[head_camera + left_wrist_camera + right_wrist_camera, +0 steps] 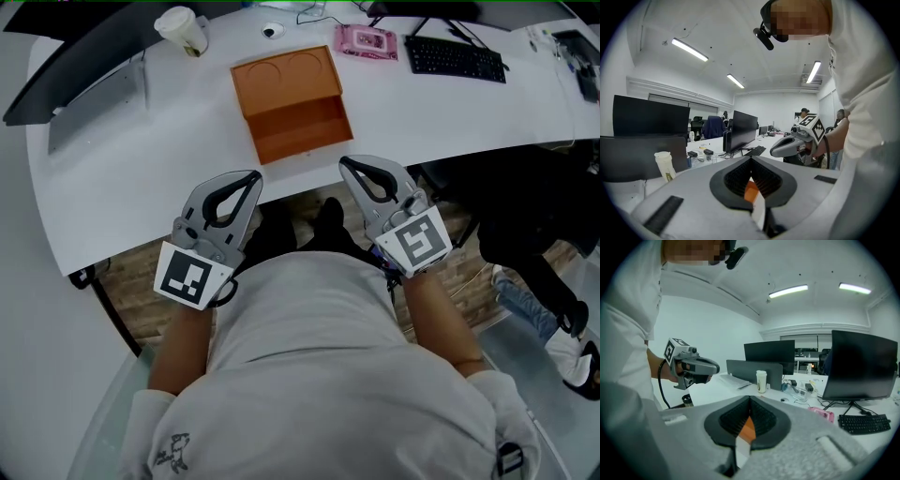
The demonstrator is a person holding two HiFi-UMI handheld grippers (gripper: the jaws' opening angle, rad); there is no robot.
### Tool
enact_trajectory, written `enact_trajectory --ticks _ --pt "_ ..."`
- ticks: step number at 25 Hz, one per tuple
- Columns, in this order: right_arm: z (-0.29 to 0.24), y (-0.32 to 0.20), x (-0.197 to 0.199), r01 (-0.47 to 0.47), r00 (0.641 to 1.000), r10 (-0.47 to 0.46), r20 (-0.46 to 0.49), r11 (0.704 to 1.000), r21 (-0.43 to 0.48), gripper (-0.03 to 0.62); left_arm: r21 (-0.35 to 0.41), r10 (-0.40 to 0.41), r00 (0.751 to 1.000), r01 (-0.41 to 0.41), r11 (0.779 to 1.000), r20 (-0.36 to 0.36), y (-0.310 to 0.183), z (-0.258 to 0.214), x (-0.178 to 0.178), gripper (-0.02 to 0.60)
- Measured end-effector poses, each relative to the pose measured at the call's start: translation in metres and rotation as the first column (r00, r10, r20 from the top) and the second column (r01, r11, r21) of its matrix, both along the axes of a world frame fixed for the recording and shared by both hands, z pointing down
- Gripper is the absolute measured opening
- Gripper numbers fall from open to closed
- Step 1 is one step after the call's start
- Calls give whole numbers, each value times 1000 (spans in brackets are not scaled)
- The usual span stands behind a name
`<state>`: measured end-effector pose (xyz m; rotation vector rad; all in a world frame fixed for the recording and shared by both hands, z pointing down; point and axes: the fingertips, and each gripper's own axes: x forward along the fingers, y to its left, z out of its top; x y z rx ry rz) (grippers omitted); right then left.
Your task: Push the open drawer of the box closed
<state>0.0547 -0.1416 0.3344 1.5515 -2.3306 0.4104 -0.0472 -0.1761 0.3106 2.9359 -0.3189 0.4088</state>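
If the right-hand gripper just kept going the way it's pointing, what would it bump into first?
Most likely the open drawer of the orange box: the right gripper aims at its front. Depth is unclear, so the table edge might come first.

Two tongs, left (253, 178) and right (345, 165); one orange box (286, 84); one cup (184, 31); one keyboard (456, 58); one pink packet (367, 41).

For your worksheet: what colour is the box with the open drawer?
Orange box, clearest in head view.
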Motion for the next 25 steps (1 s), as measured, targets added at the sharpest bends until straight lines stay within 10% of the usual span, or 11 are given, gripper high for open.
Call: enact_trajectory --ticks 25 --pt "147 -16 -3 -29 999 37 37 978 -208 48 -152 66 997 -59 987 41 -21 119 -3 0"
